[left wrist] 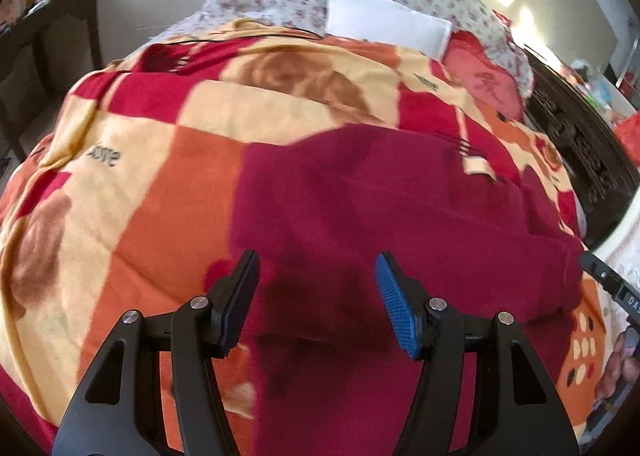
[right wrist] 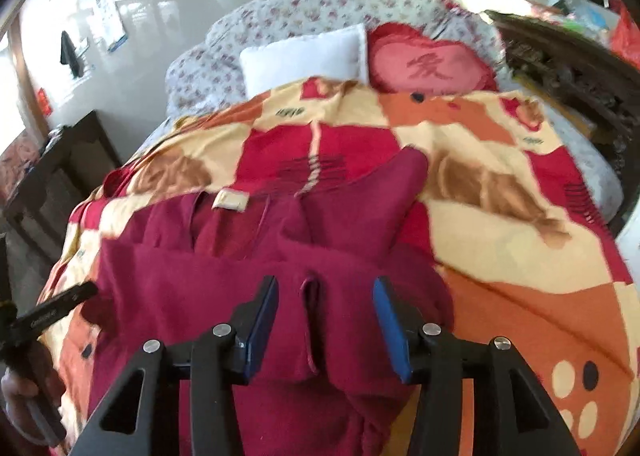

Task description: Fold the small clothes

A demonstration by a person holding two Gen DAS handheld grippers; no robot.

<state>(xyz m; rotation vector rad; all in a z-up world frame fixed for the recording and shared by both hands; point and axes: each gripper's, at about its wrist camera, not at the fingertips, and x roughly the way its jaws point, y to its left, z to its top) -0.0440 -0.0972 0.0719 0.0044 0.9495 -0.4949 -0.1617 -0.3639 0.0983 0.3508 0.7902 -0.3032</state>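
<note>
Below and ahead of my right gripper (right wrist: 325, 322) lies the dark red garment (right wrist: 256, 268), spread over the checked blanket (right wrist: 520, 256) on the bed. My right jaws stand part open over a raised fold of the cloth that sits between the pads; I cannot see them pressing on it, so I judge nothing is held. One pointed part of the garment, perhaps a sleeve, reaches away beyond the right jaws toward the heart cushion (right wrist: 428, 67).

My left gripper (left wrist: 318, 298) hangs over the same garment's other side, jaws wide apart and empty, with plain red cloth beneath them and the blanket showing just left of the jaws.

As I read it, the fold is partly made: one edge looks doubled over toward the middle, with a pale label (right wrist: 230, 201) exposed beyond the jaws. It is still loose and uneven, and the outstretched part has yet to be tucked in. No finished neat bundle shows.
</note>
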